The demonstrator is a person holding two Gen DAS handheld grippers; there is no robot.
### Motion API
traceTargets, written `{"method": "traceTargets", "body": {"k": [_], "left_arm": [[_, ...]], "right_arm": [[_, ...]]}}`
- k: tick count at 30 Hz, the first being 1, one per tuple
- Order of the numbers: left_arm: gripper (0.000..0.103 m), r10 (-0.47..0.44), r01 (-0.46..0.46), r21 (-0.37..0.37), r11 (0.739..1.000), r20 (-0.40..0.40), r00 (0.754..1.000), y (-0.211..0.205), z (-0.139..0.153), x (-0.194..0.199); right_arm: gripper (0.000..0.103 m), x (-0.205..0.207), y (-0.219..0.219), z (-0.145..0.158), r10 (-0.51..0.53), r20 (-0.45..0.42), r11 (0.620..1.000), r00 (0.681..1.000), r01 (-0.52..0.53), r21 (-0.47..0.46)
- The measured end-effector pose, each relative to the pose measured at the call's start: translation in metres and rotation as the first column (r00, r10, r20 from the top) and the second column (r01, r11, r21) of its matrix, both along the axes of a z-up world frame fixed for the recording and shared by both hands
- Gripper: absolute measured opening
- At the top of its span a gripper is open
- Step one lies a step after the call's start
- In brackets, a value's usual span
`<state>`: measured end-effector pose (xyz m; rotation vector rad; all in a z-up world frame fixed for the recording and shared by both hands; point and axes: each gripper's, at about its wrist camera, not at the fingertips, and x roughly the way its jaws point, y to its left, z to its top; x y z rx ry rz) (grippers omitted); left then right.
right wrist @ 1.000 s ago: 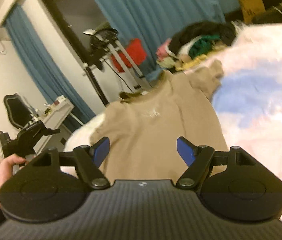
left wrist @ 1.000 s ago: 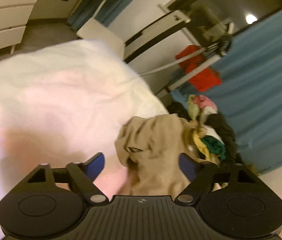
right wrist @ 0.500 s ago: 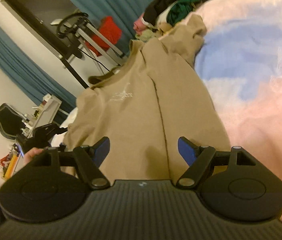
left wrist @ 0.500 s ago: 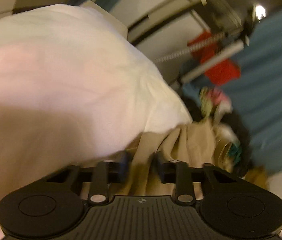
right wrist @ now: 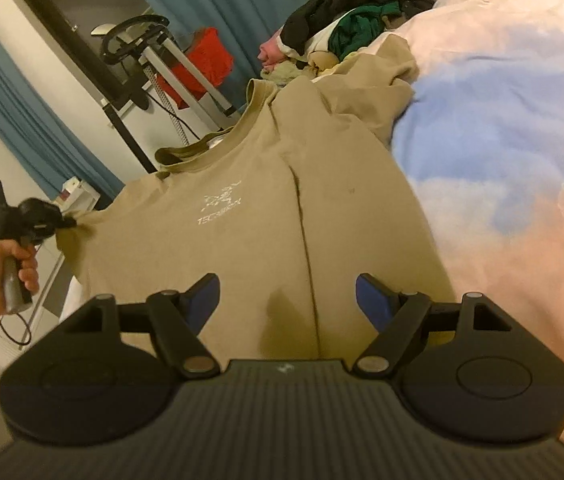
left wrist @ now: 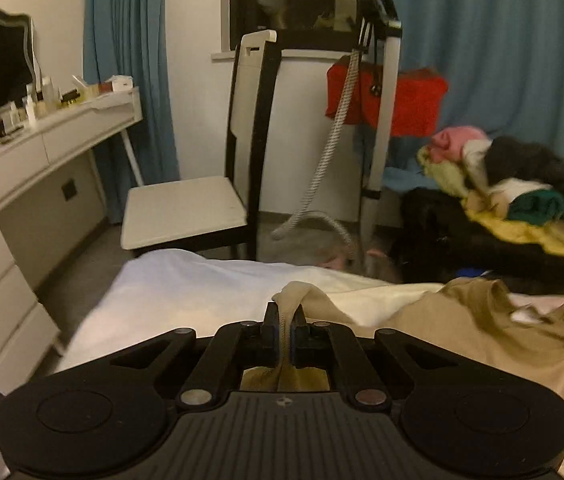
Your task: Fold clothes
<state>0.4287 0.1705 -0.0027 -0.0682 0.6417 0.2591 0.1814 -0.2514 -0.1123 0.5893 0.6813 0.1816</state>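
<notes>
A tan T-shirt (right wrist: 282, 208) was spread front-up on the bed, over a pastel blanket (right wrist: 502, 128). Its sleeve (left wrist: 296, 294) was pinched between the closed jaws of the left gripper (left wrist: 285, 338) and held up above the bed's edge. The right gripper (right wrist: 287, 300) was held over the shirt's lower part, its jaws wide apart and gripping nothing. A pile of clothes (right wrist: 346, 28) lay beyond the shirt's collar.
</notes>
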Motion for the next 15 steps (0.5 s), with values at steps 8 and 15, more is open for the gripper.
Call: {"method": "traceTargets", "body": {"k": [8,15], "left_arm": [[0.005,-0.320,0.312,0.173,0.934,0.018,0.947,-0.091,-0.037,-0.033],[0.038,-0.558,0.564,0.193,0.802,-0.092,0.825,-0.168,-0.067,-0.051]], "right_arm": [[0.077,-0.003,0.007,0.000,0.006,0.000,1.000,1.000,-0.006,-0.022],[0.077,-0.004,0.002,0.000,0.000,0.008,1.000,1.000,0.001,-0.028]]}}
